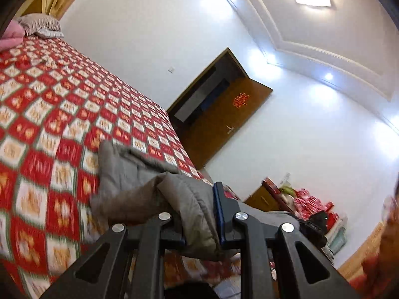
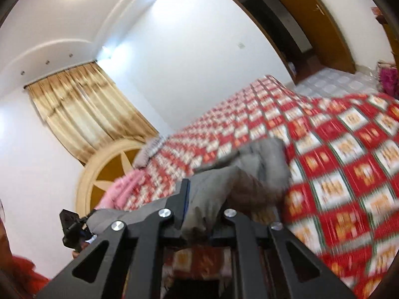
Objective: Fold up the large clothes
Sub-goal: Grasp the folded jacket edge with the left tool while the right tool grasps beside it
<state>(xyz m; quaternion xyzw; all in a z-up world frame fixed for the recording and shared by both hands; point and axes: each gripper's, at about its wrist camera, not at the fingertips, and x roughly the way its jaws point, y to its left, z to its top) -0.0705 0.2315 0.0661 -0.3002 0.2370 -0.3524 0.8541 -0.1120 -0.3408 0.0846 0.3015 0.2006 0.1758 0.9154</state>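
My left gripper (image 1: 199, 214) and right gripper (image 2: 207, 211) each pinch bunched edges of the grey padded garment (image 1: 129, 174), lifted above the checked bedspread (image 1: 45, 104). It looks crumpled, so I judge folding barely begun.

One grey garment (image 1: 139, 174), two pillows (image 1: 40, 25)
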